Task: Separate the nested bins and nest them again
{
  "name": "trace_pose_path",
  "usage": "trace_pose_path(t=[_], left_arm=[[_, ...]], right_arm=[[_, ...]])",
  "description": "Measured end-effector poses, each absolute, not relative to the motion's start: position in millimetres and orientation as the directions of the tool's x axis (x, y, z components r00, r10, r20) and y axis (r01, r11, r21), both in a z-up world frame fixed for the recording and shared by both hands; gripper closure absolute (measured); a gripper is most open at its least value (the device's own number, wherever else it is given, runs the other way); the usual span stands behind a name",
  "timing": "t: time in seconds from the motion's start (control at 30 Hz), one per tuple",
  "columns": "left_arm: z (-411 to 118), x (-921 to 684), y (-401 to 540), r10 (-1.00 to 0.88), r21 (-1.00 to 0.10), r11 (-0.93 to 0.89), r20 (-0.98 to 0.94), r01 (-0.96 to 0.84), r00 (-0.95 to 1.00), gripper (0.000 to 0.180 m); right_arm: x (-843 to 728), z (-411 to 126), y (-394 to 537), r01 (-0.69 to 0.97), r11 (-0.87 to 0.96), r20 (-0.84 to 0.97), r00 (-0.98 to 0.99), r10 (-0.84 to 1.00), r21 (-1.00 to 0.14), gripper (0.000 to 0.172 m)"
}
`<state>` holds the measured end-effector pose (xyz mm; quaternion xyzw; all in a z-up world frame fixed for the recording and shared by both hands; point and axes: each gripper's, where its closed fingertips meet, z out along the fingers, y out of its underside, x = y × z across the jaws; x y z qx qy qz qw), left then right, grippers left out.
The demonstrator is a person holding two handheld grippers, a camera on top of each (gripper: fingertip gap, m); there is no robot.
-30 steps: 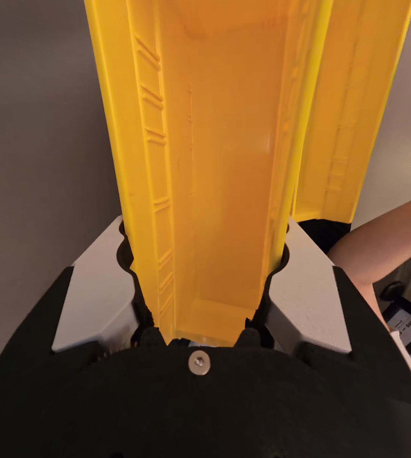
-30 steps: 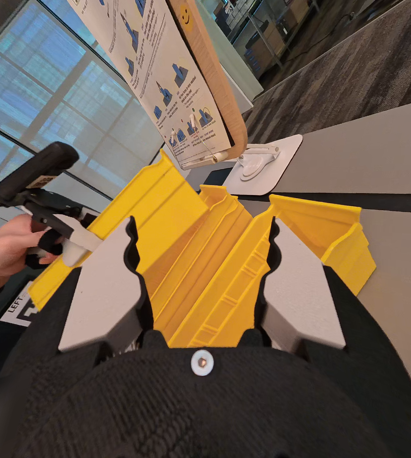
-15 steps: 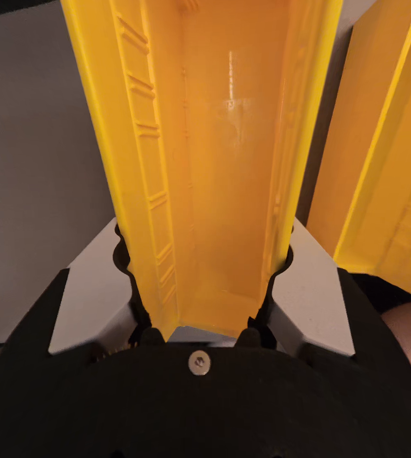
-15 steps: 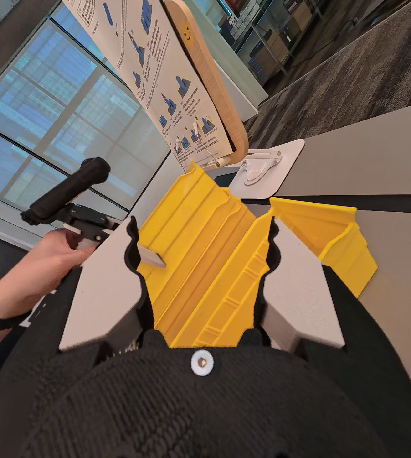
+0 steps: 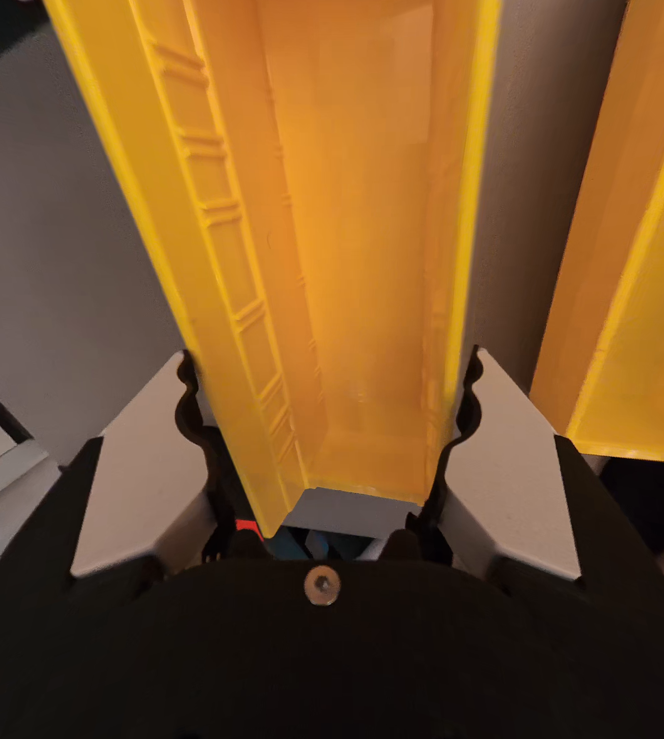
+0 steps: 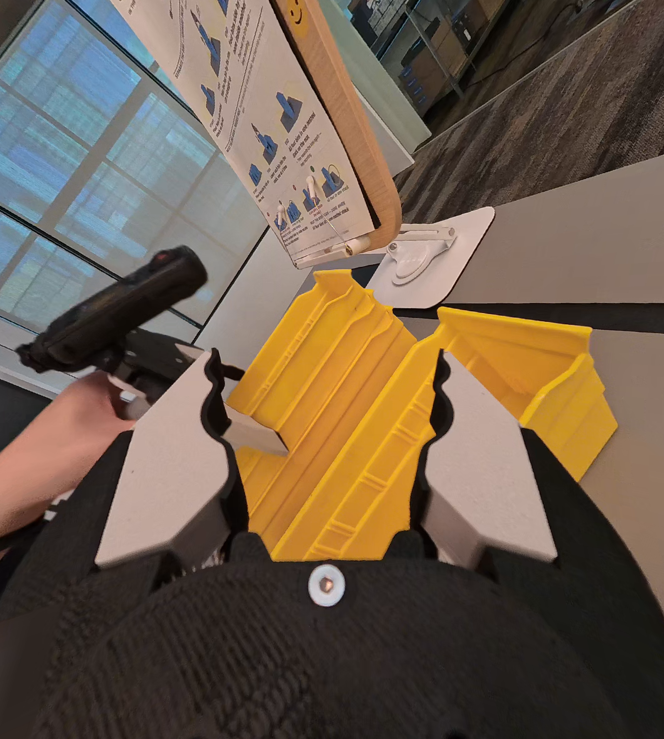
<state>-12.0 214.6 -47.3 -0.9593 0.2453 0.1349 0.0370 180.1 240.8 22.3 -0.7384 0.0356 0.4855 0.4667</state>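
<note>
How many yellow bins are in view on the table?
2. One yellow bin lies between the left gripper's fingers; the other bin lies beside it, to the right. More may be nested inside, hidden.

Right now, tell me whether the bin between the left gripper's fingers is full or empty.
Empty: the left wrist view looks straight into the yellow bin and shows only bare walls and floor.

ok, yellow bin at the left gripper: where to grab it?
Yellow bin: across its two long side walls at the near end, coming in along its length. The walls run straight, and the open left gripper straddles them.
</note>
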Motion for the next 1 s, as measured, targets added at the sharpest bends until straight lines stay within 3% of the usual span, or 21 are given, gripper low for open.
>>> trace_pose_path(t=[0.23, 0.37, 0.47, 0.67, 0.8, 0.87, 1.0], left_arm=[[14, 12, 240, -0.497, -0.170, -0.833, -0.191, -0.527, 0.847, 0.048], [22, 4, 257, -0.503, -0.259, -0.818, -0.112, -0.514, 0.857, 0.048], [9, -28, 270, -0.492, -0.260, -0.820, -0.138, -0.511, 0.860, 0.052], [-28, -59, 254, -0.495, -0.189, -0.856, 0.033, -0.481, 0.868, 0.075], [-45, -69, 236, -0.526, -0.122, -0.849, 0.098, -0.514, 0.845, 0.122], [-46, -49, 219, -0.487, -0.106, -0.872, 0.287, -0.478, 0.825, 0.171], [-47, -50, 217, -0.424, -0.100, -0.905, 0.299, -0.413, 0.855, 0.172]], right_arm=[[176, 15, 242, -0.472, -0.576, -0.728, 0.574, 0.374, -0.668, 0.066], [167, 19, 240, -0.403, -0.569, -0.662, 0.650, 0.373, -0.717, 0.065], [157, 30, 238, -0.378, -0.545, -0.627, 0.669, 0.398, -0.749, 0.065], [142, 33, 237, -0.297, -0.543, -0.558, 0.718, 0.416, -0.786, 0.065], [145, 36, 238, -0.288, -0.521, -0.531, 0.742, 0.409, -0.804, 0.066], [146, 37, 238, -0.294, -0.519, -0.536, 0.739, 0.409, -0.802, 0.066], [147, 34, 238, -0.291, -0.529, -0.537, 0.741, 0.403, -0.798, 0.065]])
